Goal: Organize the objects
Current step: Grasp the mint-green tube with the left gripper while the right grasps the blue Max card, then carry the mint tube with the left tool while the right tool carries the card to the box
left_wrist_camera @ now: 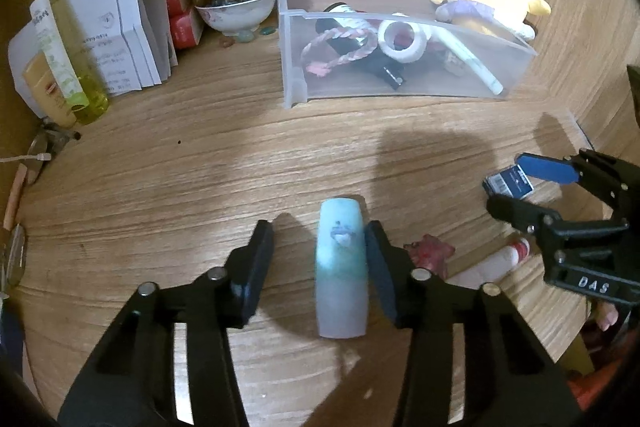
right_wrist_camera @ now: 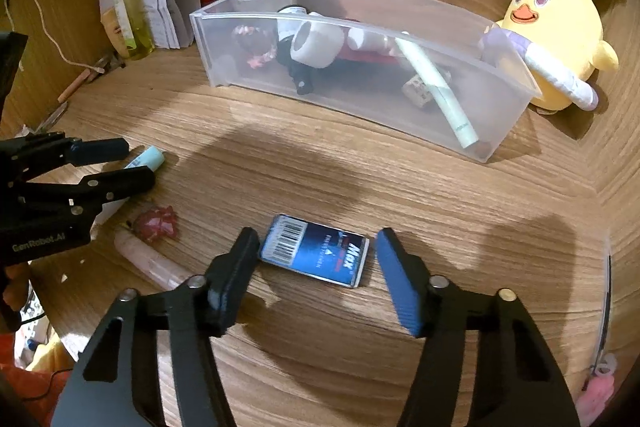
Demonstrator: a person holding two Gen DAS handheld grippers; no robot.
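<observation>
From the left wrist, you held your left gripper spread wide around the pale tube, ready to grasp. From the right wrist, your right gripper stood equally unclenched, straddling the blue box; the bin waited beyond.

Right gripper is spread wide over the blue card pack flat on the tabletop, fingers either side, not touching. Left gripper at far left straddles a pale blue tube, w/ a red trinket nearby. Clear bin beyond holds tape roll & bits, yellow chick plush beside its right end.
</observation>
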